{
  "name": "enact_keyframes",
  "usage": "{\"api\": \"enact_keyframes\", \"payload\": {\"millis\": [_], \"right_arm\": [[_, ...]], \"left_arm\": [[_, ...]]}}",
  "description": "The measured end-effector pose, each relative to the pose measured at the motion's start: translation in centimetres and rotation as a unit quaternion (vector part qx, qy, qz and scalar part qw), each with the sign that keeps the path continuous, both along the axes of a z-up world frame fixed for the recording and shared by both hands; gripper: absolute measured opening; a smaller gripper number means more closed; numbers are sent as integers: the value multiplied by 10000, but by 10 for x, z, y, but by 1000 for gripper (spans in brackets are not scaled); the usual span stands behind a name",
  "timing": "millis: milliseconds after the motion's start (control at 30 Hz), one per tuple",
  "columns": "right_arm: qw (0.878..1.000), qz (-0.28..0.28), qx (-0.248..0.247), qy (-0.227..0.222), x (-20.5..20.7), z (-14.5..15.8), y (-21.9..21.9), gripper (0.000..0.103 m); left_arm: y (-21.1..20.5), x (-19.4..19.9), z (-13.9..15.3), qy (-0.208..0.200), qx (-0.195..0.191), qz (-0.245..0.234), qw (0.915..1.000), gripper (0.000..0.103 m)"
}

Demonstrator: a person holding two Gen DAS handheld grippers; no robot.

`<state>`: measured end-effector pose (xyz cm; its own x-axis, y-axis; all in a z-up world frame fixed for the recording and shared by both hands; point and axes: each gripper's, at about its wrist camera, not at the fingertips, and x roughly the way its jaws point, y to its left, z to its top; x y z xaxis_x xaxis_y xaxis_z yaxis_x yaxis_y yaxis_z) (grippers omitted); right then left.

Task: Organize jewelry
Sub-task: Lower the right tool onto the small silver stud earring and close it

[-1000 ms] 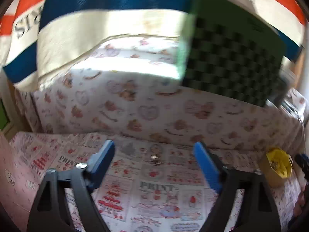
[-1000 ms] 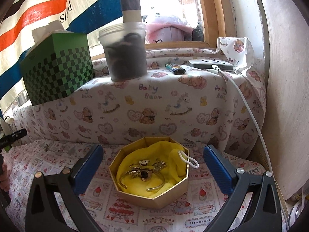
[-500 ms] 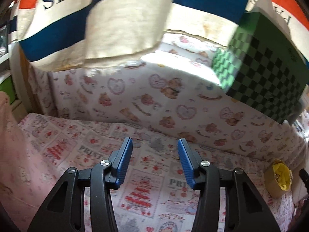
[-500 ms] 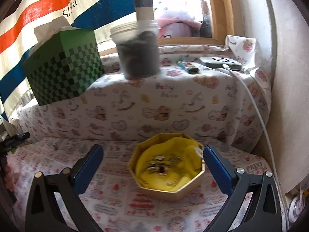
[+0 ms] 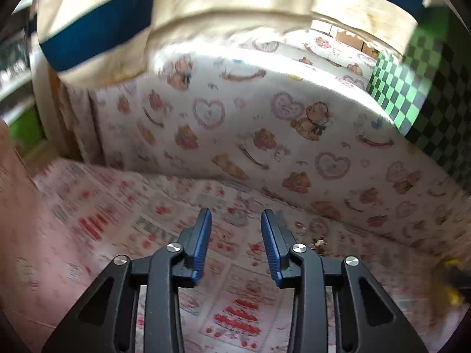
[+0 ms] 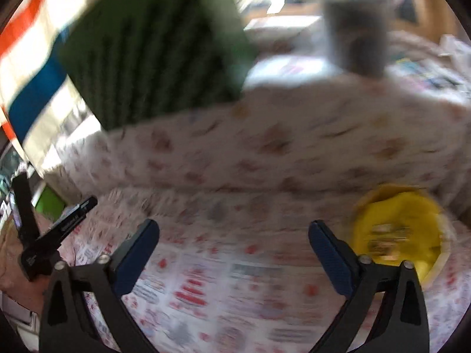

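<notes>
In the left wrist view my left gripper [image 5: 236,235] hangs over the strawberry-print cloth [image 5: 164,206]. Its blue pads are a narrow gap apart and closing, with nothing between them. A small metal trinket [image 5: 319,242] lies on the cloth just right of the right finger. In the blurred right wrist view my right gripper [image 6: 234,247] stands wide, its jaws closing a little on nothing. The gold box with yellow lining [image 6: 397,235] sits to the right of its right finger, jewelry [image 6: 385,236] inside. The other gripper's black body [image 6: 56,235] shows at the left.
A ledge draped in bear-print cloth [image 5: 265,117] rises behind the work surface. On it stand a green checked tissue box [image 6: 164,58] and a dark-filled jar [image 6: 356,29]. A striped red, white and blue cloth [image 5: 206,0] hangs above. A person's hand [image 6: 17,282] is at the left.
The left jaws have narrowed and the gripper has shifted left, so the trinket now lies right of the fingers. The right gripper has swung left; the box slid from centre to the right.
</notes>
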<state>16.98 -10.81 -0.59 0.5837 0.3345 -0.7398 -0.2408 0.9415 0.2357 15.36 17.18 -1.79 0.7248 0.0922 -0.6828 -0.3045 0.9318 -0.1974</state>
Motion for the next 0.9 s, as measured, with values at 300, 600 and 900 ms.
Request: {"api": "enact_keyframes", "payload": {"millis": [300,600,900], "right_arm": [[9960,707,75,541,33,-16,101,35],[9919,837,-509,805,54,-48,159,15],[9937,822,-740,196,23,-35,116,11]], "left_arm": [[13,4,3,127,-212,-31,9997,33],[23,21,-17,353,-272,30,9990,33],[11,29,-31,407,-428,-251,9979,32]]}}
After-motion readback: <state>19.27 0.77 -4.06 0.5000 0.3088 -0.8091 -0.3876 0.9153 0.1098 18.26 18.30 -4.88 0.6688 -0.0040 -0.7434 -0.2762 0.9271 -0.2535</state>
